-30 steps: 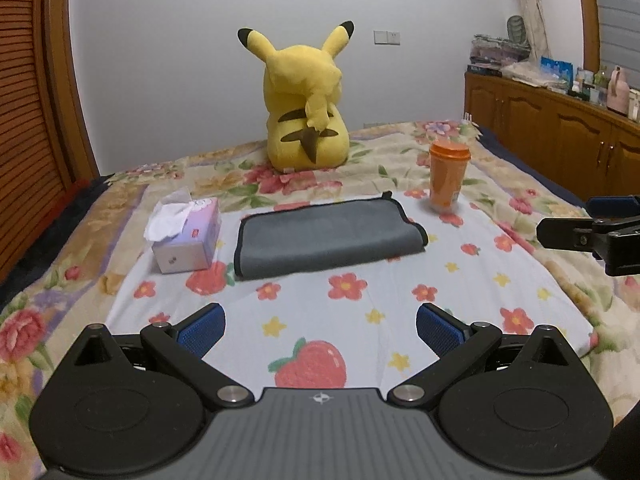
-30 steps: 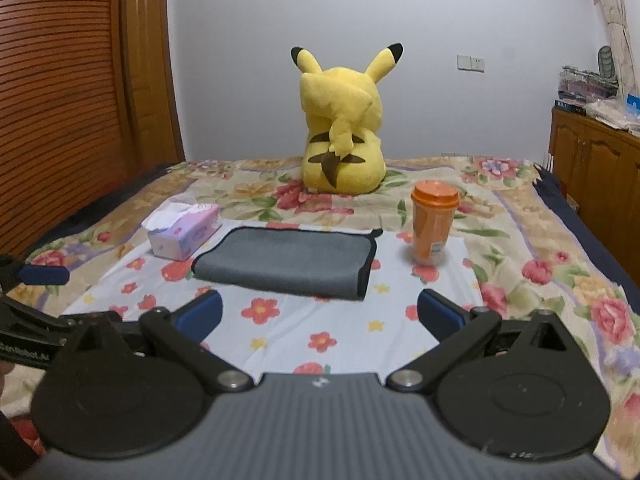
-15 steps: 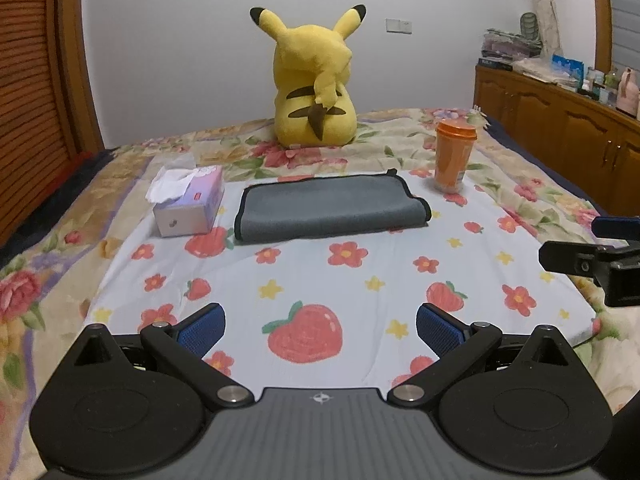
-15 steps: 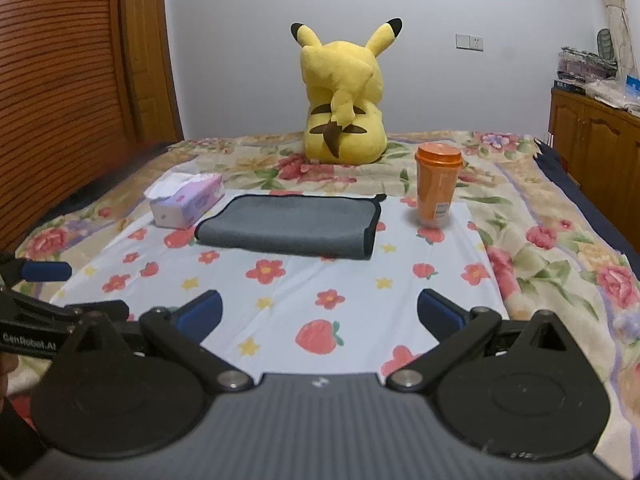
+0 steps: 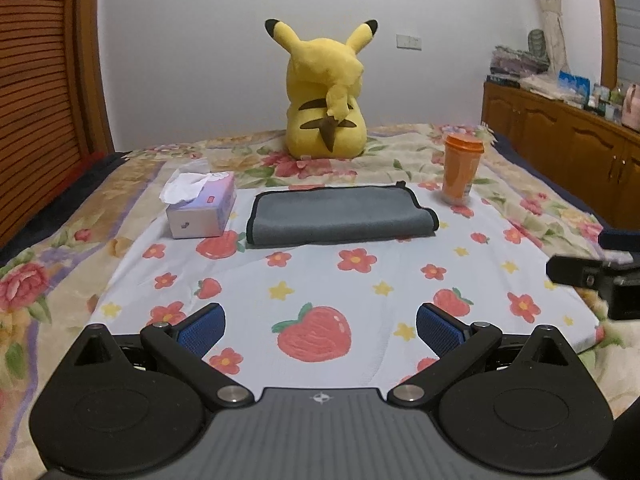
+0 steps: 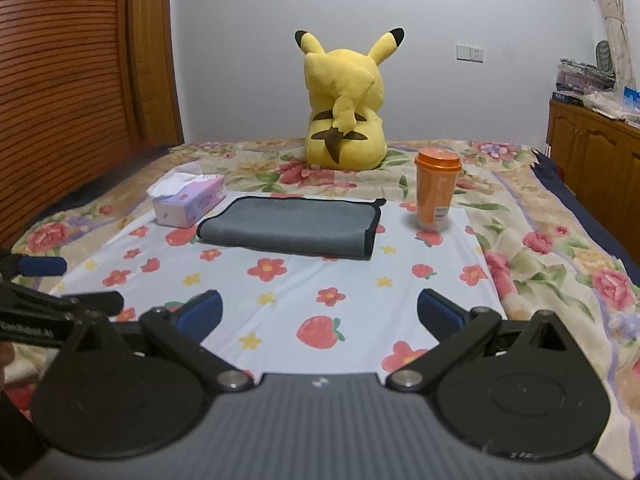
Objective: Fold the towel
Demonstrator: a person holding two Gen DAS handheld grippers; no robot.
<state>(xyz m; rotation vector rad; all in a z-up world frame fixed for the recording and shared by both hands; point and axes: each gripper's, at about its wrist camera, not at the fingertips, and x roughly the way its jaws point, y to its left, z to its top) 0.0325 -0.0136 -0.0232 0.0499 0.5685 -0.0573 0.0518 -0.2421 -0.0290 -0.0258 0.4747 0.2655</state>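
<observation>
A grey towel with black edging (image 5: 340,216) lies folded flat on a white sheet with flowers and strawberries (image 5: 360,280); it also shows in the right wrist view (image 6: 292,226). My left gripper (image 5: 318,328) is open and empty, well short of the towel, above the sheet's near part. My right gripper (image 6: 318,312) is open and empty, also back from the towel. Each gripper shows at the edge of the other's view, the right one (image 5: 592,268) and the left one (image 6: 48,284).
A tissue box (image 5: 200,208) stands left of the towel. An orange lidded cup (image 5: 460,168) stands to its right. A yellow plush toy (image 5: 326,96) sits behind. A wooden cabinet (image 5: 560,136) lines the right wall; a slatted wooden door (image 6: 60,80) stands left.
Both grippers have drawn back and lowered, so the towel sits farther off and more of the sheet shows. Both stay open. The towel has not moved.
</observation>
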